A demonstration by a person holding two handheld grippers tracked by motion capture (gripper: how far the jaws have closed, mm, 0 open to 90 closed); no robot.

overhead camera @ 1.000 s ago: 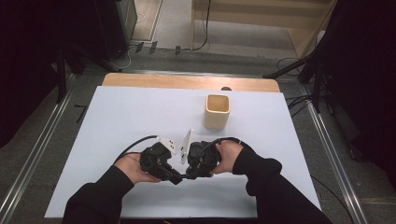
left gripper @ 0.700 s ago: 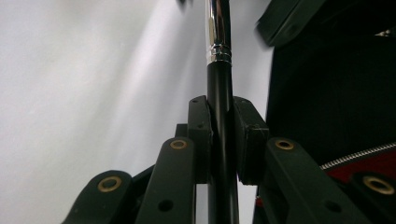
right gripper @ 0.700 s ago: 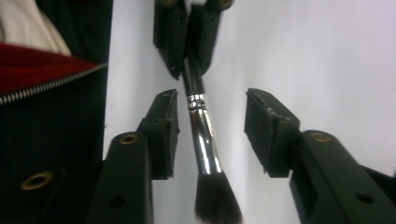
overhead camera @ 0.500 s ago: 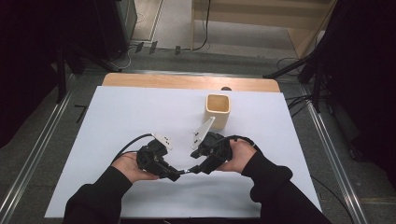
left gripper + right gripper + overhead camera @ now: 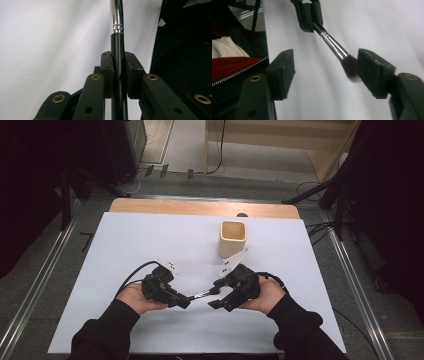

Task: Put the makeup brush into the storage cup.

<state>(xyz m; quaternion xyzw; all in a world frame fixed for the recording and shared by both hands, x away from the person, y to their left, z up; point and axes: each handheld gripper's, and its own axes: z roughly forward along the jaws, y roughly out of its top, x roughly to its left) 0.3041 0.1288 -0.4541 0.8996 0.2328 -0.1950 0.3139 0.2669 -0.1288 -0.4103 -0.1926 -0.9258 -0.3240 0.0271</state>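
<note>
Makeup brush: handle clamped in left gripper, centre frame. Right gripper jaws just opening, bristles between, apparently releasing. Wooden cup upper right on counter, likely destination.

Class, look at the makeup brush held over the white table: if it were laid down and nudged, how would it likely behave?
The brush has a round, slim handle and shiny metal ferrule, so it would probably roll and feel slippery. Its handle looks stiff, clamped straight in the left gripper. The dark bristles seem soft and would likely bend against the right gripper's pad.
</note>
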